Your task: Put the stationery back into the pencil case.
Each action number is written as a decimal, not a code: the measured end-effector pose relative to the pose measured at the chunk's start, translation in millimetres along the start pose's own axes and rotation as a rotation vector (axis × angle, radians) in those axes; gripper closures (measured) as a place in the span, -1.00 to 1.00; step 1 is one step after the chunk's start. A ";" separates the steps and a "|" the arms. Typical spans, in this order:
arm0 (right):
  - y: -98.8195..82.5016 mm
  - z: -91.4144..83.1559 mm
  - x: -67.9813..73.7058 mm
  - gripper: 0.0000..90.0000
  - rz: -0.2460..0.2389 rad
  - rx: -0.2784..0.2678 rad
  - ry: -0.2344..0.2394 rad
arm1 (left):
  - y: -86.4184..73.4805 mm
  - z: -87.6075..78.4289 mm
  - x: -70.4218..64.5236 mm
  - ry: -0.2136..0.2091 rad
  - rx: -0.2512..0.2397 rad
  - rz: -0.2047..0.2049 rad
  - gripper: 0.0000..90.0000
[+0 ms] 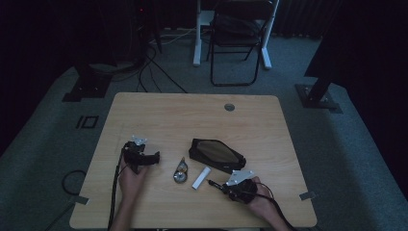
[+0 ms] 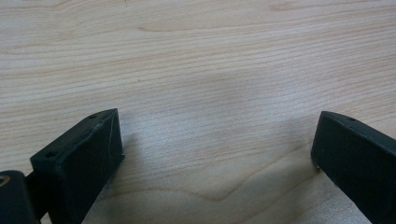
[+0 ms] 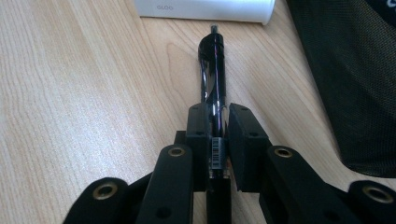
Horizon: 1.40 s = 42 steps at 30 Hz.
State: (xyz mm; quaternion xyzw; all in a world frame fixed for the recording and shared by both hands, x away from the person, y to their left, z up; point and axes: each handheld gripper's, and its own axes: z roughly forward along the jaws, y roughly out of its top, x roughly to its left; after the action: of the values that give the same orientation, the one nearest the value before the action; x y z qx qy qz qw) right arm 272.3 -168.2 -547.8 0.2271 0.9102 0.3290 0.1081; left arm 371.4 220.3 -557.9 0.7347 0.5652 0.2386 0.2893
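My right gripper [image 3: 215, 121] is shut on a glossy black pen [image 3: 212, 70], which sticks out forward between the pads just above the wooden table [image 3: 70, 93]. In the high view the right gripper [image 1: 219, 185] sits near the front right of the table, with the pen [image 1: 211, 182] pointing left toward a white glue stick [image 1: 201, 177]. My left gripper [image 2: 217, 149] stands open over bare wood with nothing between its fingers [image 2: 84, 158]. From above, the left gripper [image 1: 155, 159] is at the front left, its jaws pointing right.
A black mesh pencil case [image 1: 216, 155] lies mid-table, at the right edge of the right gripper view [image 3: 355, 79]. A small metallic object [image 1: 181, 172] lies left of the glue stick [image 3: 205, 9]. A cable hole [image 1: 229, 107] is at the table's far side; a folding chair [image 1: 238, 38] stands beyond.
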 end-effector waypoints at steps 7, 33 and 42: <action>-0.7 0.0 -1.4 0.77 0.010 -0.007 0.005 | 0.0 0.0 -0.1 -0.001 0.000 0.000 -0.95; 11.5 -22.8 -4.7 0.77 -0.014 -0.075 -0.042 | 0.0 0.0 -0.1 -0.001 0.000 0.000 -0.95; 14.1 -26.6 -5.8 0.77 -0.016 -0.087 -0.052 | 0.0 0.0 -0.1 -0.001 0.000 0.000 -0.95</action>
State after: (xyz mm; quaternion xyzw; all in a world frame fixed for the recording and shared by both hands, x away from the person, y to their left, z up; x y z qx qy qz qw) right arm 273.0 -176.0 -518.2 0.2234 0.8938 0.3613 0.1438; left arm 371.4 220.2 -557.9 0.7348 0.5651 0.2384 0.2895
